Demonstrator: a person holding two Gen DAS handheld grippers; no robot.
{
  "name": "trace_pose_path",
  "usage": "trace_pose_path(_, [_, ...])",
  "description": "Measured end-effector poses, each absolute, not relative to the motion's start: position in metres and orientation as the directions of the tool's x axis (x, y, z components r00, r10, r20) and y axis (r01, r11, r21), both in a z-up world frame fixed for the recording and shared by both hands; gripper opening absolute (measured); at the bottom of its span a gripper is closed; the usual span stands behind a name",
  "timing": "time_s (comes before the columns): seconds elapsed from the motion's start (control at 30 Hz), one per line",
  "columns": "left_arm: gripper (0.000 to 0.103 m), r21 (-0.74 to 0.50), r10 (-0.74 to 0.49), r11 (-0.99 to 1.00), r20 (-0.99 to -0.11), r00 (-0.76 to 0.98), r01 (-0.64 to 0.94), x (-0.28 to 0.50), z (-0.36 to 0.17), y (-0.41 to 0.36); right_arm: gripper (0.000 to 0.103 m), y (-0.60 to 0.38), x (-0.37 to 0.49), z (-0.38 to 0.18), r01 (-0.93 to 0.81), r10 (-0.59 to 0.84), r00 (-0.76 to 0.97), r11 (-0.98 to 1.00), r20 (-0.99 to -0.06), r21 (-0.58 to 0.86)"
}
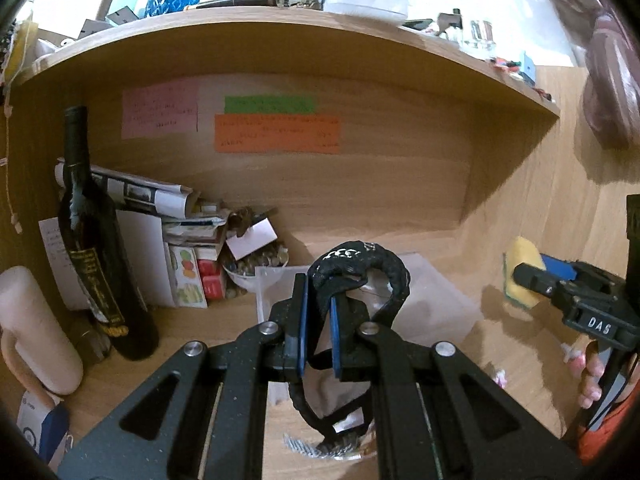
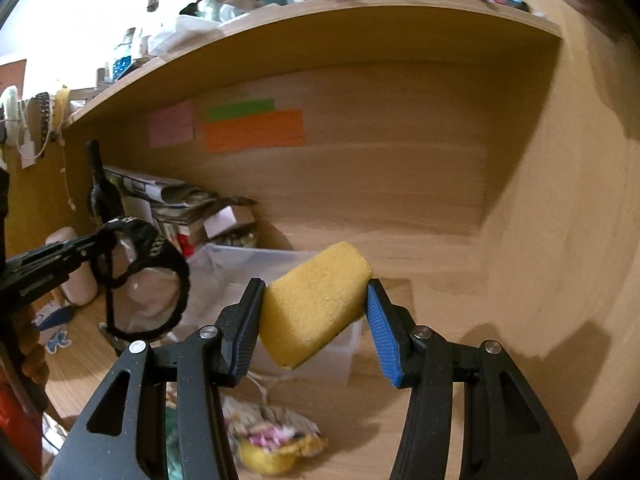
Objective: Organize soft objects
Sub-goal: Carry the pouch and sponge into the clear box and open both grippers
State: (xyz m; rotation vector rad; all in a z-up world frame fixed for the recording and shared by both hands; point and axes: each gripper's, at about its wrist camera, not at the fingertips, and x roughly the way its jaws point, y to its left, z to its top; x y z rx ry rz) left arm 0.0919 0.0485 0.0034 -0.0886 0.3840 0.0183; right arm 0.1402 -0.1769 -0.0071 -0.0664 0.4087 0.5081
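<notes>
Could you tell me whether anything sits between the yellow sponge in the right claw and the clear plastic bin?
Nothing visible blocks it. The yellow sponge, held in the right claw, hangs just in front of the clear bin; the left claw holds a black strap off to the side.

Sticky-note writing (image 1: 276, 132) illegible, floral cloth (image 2: 276, 436) blurred, partly hidden

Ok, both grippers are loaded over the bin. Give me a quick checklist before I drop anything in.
1. Left gripper shut on the black braided band: ok.
2. Right gripper gripping the yellow sponge: ok, though held askew.
3. Clear plastic bin below the band: ok.
4. Sponge over the bin: ok.
5. Bin contents: cannot tell.
6. Soft items on the desk not yet collected: not ok.
</notes>
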Motion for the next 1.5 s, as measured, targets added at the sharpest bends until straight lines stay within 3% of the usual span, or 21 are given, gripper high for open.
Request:
trace_pose_path(0.57, [0.009, -0.076, 0.039, 0.994, -0.415, 0.909, -0.077, 0.171, 0.01, 0.066, 0.047, -0.134, 0.21, -0.011, -0.557, 0.483, 0.708, 0.83, -0.515, 0.013])
trace_pose_path(1.0, [0.009, 0.019, 0.079, 0.996, -0.592, 0.802, -0.083, 0.222, -0.051, 0.064, 0.047, -0.11, 0.253, -0.062, -0.58, 0.41, 0.601, 0.814, -0.686, -0.021])
trace_pose_path(1.33, [0.009, 0.033, 0.049, 0.999, -0.65, 0.759, -0.036, 0.222, -0.069, 0.052, 0.05, -0.106, 0.261, -0.076, -0.592, 0.361, 0.569, 0.803, -0.739, -0.063])
trace_pose_path(1.4, [0.01, 0.048, 0.06, 0.998, -0.657, 0.751, -0.038, 0.22, -0.072, 0.05, 0.05, -0.106, 0.261, -0.076, -0.593, 0.36, 0.57, 0.802, -0.738, -0.067])
trace_pose_path(1.5, [0.02, 0.044, 0.053, 0.999, -0.666, 0.745, -0.031, 0.221, -0.074, 0.051, 0.056, -0.106, 0.26, -0.075, -0.592, 0.356, 0.578, 0.802, -0.734, -0.077])
